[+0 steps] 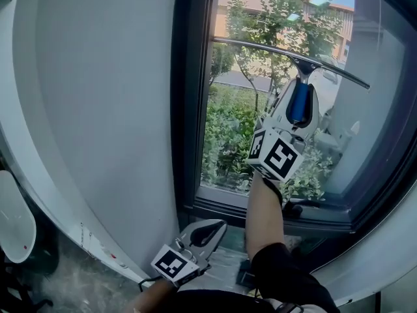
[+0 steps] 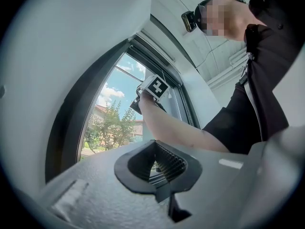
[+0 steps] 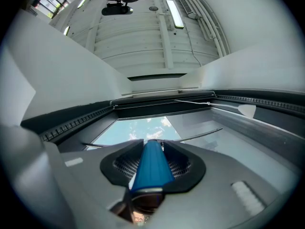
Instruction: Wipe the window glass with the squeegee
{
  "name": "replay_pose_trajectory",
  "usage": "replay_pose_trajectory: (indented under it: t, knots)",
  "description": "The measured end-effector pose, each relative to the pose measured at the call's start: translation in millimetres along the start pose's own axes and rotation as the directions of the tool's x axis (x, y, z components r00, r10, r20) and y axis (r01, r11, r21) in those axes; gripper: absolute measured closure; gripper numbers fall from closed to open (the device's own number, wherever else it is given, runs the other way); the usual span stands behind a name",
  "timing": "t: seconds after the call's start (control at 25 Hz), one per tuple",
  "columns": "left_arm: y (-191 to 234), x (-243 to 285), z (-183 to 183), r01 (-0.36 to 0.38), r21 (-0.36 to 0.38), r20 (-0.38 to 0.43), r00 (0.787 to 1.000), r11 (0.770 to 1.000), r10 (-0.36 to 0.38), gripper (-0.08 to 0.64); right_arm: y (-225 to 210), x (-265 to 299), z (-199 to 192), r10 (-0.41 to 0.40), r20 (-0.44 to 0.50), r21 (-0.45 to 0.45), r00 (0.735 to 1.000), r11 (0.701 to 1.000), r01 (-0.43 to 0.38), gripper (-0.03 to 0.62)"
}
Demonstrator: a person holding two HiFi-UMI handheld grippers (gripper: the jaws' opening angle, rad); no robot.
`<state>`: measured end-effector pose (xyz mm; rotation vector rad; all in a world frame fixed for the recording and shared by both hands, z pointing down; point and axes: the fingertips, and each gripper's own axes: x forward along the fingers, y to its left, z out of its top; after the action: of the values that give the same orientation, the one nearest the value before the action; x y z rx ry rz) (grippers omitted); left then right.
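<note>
Clamping the squeegee (image 1: 305, 70) by its blue handle (image 3: 151, 168), the right gripper (image 1: 300, 102) is holding the blade (image 1: 260, 46) across the window glass (image 1: 241, 116), high on the pane and apparently touching it. The left gripper (image 1: 203, 235) is hanging low near the sill (image 1: 260, 207), jaws together with nothing between them. A wiping stroke seems to be getting under way. The next move likely calls for dragging the blade downward, flat and in even contact.

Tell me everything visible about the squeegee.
The squeegee has a blue, plastic-looking handle clamped between the jaws of the right gripper, a dark neck, and a long thin dark blade bar. The bar lies across the upper window glass, seemingly against it, its right end lower than the left.
</note>
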<state>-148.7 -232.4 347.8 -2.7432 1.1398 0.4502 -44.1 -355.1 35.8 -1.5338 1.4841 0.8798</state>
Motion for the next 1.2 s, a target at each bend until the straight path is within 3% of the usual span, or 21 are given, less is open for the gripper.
replay_pose_trajectory:
  t: [0.4, 1.2]
  knots:
    - [2.0, -3.0, -5.6, -0.020, 0.027, -0.020, 1.000, 0.999, 0.020, 0.558, -2.3, -14.3, -1.5, 0.014, -0.017, -0.001, 1.000, 1.000, -0.014, 0.462]
    - [-8.8, -9.9, -10.6, -0.020, 0.003, -0.028, 0.999, 1.000, 0.020, 0.558, -4.5, -37.7, -8.9, 0.015, -0.068, -0.007, 0.998, 1.000, -0.015, 0.462]
